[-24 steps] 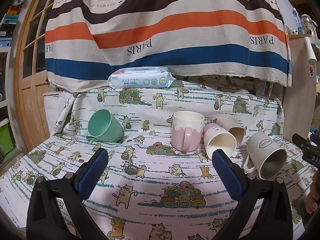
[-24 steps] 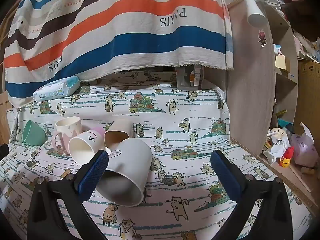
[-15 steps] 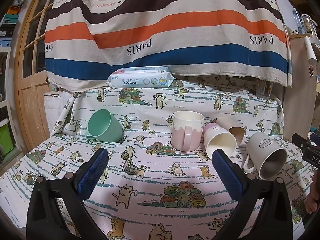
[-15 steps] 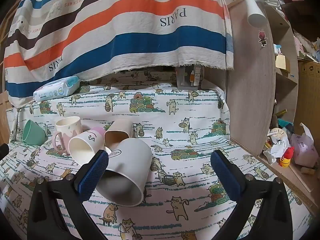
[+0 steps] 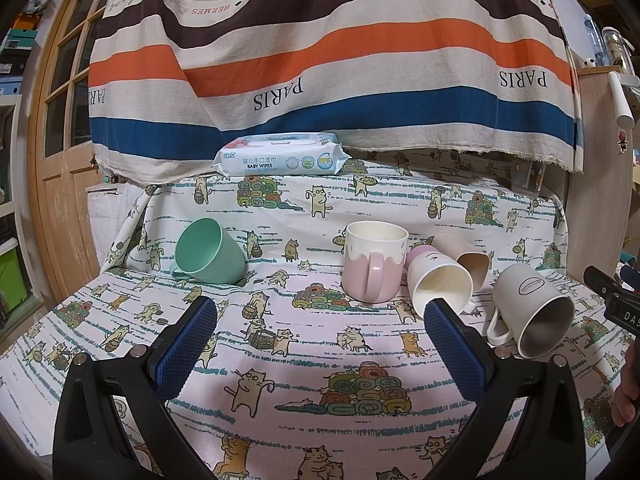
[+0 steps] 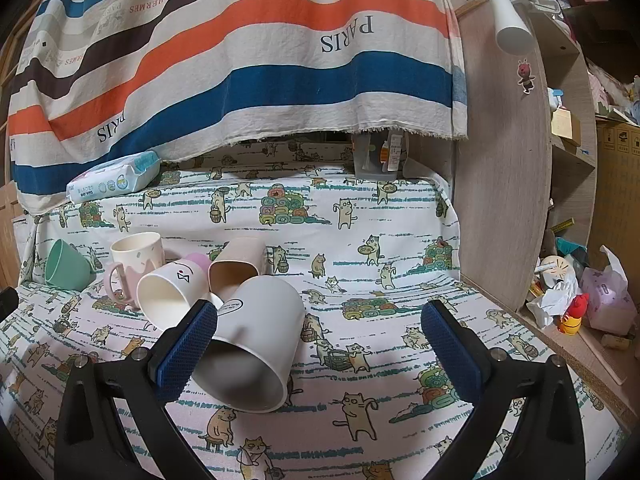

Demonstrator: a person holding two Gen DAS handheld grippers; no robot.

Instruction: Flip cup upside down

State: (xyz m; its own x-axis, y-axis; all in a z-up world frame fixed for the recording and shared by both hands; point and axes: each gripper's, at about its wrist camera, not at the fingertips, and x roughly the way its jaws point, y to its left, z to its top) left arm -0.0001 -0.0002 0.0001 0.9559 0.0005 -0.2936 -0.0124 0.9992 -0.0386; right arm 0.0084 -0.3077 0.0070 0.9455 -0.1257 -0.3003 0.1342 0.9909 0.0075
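Observation:
Several cups are on a cat-print cloth. A green cup (image 5: 208, 252) lies on its side at the left. A pink mug (image 5: 374, 266) stands upright. A white-and-pink cup (image 5: 440, 280), a beige cup (image 5: 464, 256) and a grey-white mug (image 5: 532, 316) lie on their sides. My left gripper (image 5: 320, 344) is open and empty, short of the cups. My right gripper (image 6: 320, 348) is open and empty, with the grey-white mug (image 6: 256, 340) just past its left finger. The green cup (image 6: 66, 266) and pink mug (image 6: 134, 266) show at the left.
A pack of baby wipes (image 5: 280, 156) sits on the raised back ledge under a striped hanging cloth (image 5: 320, 60). A wooden shelf unit (image 6: 516, 180) with clutter stands at the right. A wooden door (image 5: 52, 160) is at the left.

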